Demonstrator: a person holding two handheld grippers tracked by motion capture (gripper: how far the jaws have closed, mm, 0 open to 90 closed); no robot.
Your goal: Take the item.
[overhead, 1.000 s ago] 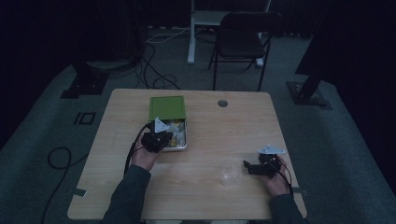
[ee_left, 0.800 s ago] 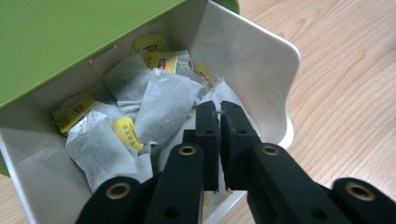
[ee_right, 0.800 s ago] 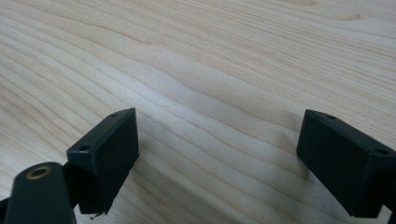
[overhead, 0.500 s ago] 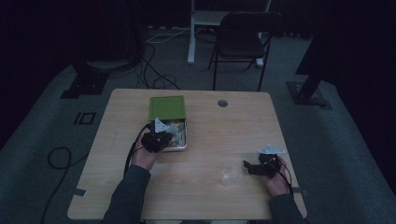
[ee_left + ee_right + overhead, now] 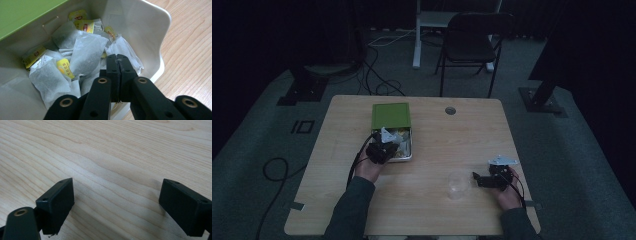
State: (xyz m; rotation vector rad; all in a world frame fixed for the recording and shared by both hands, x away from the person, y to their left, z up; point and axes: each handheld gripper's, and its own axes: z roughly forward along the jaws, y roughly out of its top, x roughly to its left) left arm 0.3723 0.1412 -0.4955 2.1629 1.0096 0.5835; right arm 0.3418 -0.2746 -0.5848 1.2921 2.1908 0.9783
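Note:
A white box [image 5: 150, 22] with a green hinged lid [image 5: 391, 115] stands at the table's middle left, filled with several paper tea bags [image 5: 85, 52] bearing yellow tags. My left gripper [image 5: 117, 58] hovers just over the tea bags at the box's near side [image 5: 384, 147]. Its jaws have just closed and are pressed together, with nothing visible between them. My right gripper [image 5: 478, 180] rests low at the front right, jaws wide open over bare wood [image 5: 116, 202]. A clear plastic cup [image 5: 458, 184] stands just left of its tips.
The wooden table [image 5: 437, 135] has a round cable hole [image 5: 450, 110] near its far edge. A black folding chair [image 5: 477, 45] stands behind the table. Cables lie on the floor at the left [image 5: 272, 170].

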